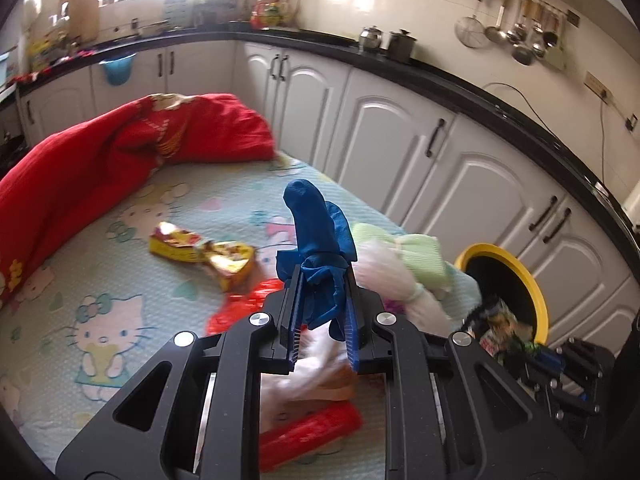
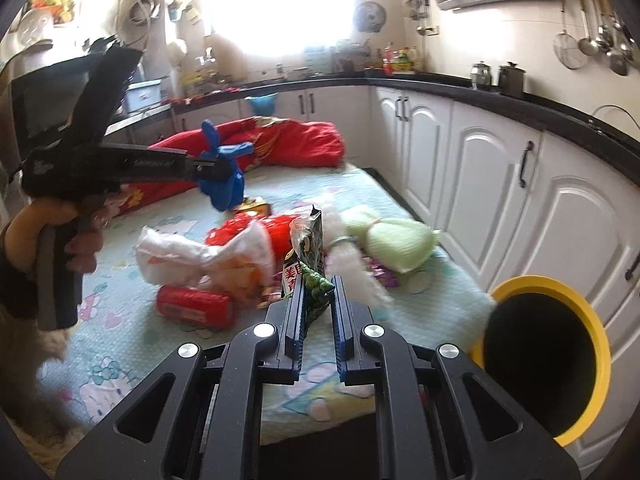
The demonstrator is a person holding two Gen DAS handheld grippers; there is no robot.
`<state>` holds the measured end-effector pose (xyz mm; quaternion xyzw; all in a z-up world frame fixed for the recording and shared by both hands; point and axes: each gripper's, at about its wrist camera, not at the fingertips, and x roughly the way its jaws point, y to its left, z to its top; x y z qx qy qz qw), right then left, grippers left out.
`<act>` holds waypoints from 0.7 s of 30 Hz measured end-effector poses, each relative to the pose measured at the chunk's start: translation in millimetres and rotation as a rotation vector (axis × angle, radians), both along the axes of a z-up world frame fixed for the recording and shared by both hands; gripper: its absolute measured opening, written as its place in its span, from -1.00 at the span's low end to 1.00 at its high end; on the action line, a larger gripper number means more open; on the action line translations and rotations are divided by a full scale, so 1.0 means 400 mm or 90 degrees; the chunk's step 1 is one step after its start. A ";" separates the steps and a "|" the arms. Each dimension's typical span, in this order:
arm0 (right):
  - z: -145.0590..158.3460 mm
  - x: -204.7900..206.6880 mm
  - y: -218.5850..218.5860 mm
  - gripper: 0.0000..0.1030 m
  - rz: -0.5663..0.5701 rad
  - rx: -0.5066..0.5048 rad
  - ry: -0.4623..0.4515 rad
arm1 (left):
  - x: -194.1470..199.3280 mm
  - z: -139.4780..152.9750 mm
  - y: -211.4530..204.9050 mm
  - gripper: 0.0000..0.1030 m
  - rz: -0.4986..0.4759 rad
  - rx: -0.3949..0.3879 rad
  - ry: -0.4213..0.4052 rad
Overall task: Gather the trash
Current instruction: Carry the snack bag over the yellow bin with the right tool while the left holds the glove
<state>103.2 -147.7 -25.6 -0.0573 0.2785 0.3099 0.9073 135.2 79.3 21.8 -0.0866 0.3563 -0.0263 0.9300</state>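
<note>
My left gripper [image 1: 323, 276] is shut on a blue rubber glove [image 1: 316, 224] and holds it above the mattress; the glove also shows in the right wrist view [image 2: 226, 182], gripped by the left gripper [image 2: 214, 170]. My right gripper [image 2: 316, 292] is shut on a green snack wrapper [image 2: 310, 256]; it shows in the left wrist view [image 1: 502, 330] at the mouth of the yellow-rimmed black bin [image 1: 532, 280]. In the right wrist view the bin [image 2: 592, 320] lies to the right of the gripper. More trash lies on the mattress: a yellow wrapper [image 1: 200, 250], a red packet [image 2: 194, 306], a white bag [image 2: 180, 256].
A red quilt [image 1: 120, 148] is bunched at the far end of the Hello Kitty mattress [image 1: 100, 280]. A green and white cloth bundle [image 2: 396, 244] lies near the bin. White cabinets [image 1: 400, 140] with a black counter run along the right.
</note>
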 end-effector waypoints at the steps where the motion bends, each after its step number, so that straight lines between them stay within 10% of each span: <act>1: 0.004 0.005 -0.010 -0.76 -0.008 0.002 -0.001 | 0.005 -0.001 -0.017 -0.77 -0.008 0.001 -0.001; 21: 0.022 0.078 -0.242 -0.76 -0.161 0.021 -0.003 | 0.054 -0.010 -0.276 -0.77 -0.119 0.006 -0.016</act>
